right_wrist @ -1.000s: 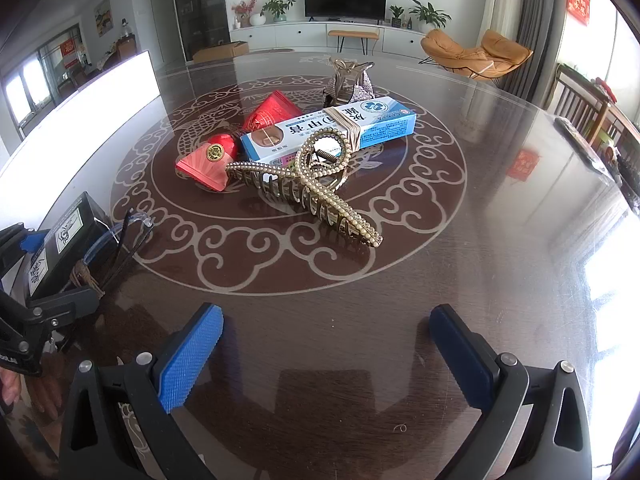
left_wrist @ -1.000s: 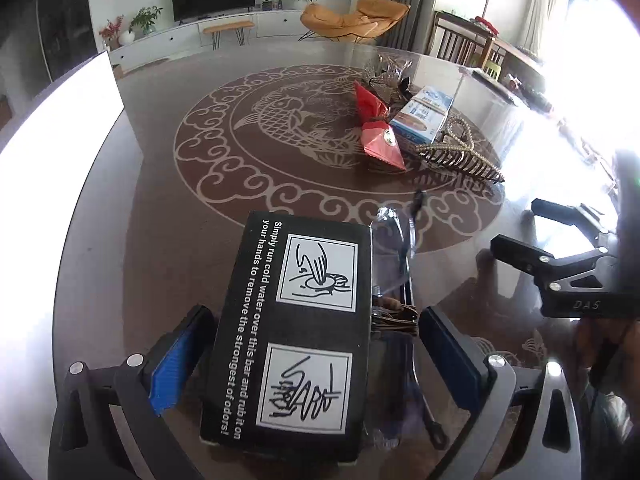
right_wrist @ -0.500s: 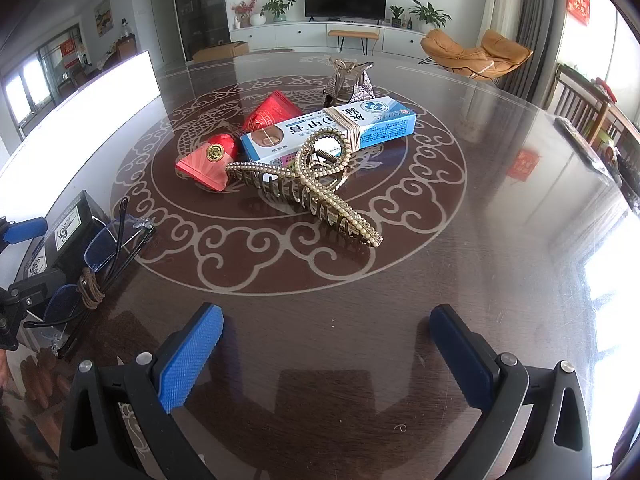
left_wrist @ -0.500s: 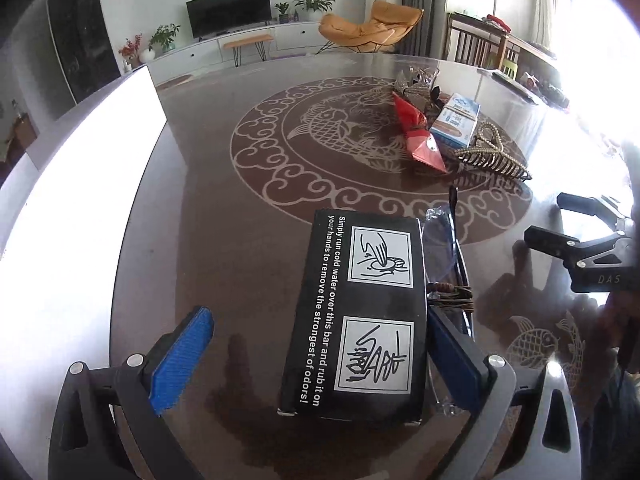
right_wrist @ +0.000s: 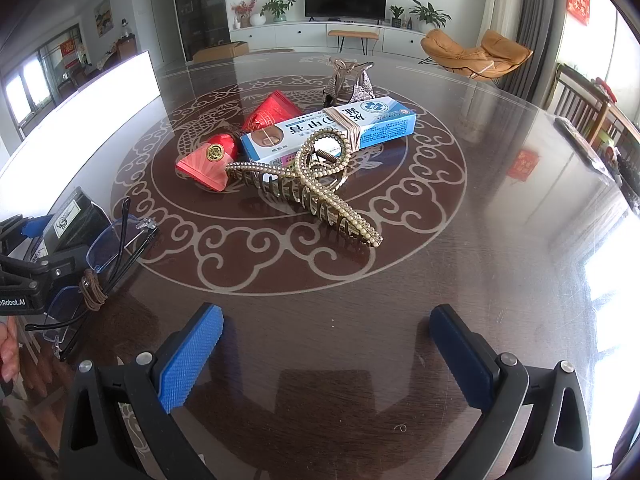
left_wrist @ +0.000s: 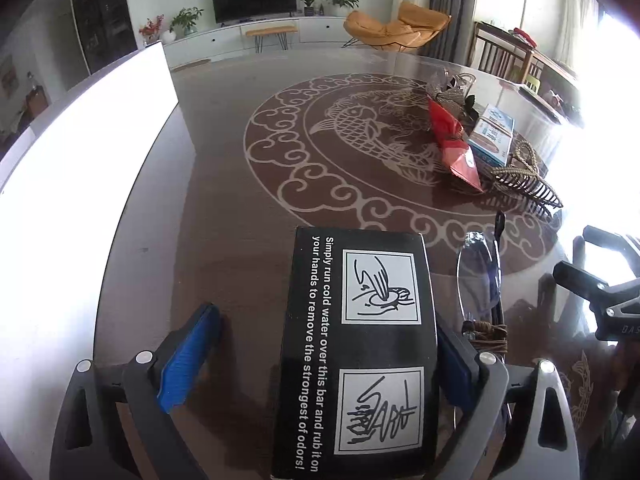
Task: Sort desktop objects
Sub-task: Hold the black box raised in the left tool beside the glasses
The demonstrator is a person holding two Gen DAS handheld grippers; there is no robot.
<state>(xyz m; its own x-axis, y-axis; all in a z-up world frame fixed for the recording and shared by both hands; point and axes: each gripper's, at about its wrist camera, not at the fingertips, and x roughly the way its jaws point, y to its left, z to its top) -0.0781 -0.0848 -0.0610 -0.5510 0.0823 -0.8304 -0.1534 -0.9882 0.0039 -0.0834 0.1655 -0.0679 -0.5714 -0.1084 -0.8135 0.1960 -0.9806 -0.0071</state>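
Left wrist view showed the black box (left_wrist: 356, 352) lying flat on the table (left_wrist: 224, 208), lower centre of the frame, printed instructions facing up. A second earlier it sat squarely between the pads beside the folded glasses (left_wrist: 482, 292); by this moment the left gripper (left_wrist: 320, 360) had shifted left, so the box lay against its right pad while the left pad stood well clear. That suggested the box had been set down and released, one item placed. The jaws were spread wide, holding nothing. In the right wrist view the right gripper (right_wrist: 326, 354) hung over bare table at the bottom, equally wide and empty, with the hair claw (right_wrist: 304, 188), toothpaste box (right_wrist: 328, 128) and red packets (right_wrist: 208, 158) clustered in the upper centre, unsorted.
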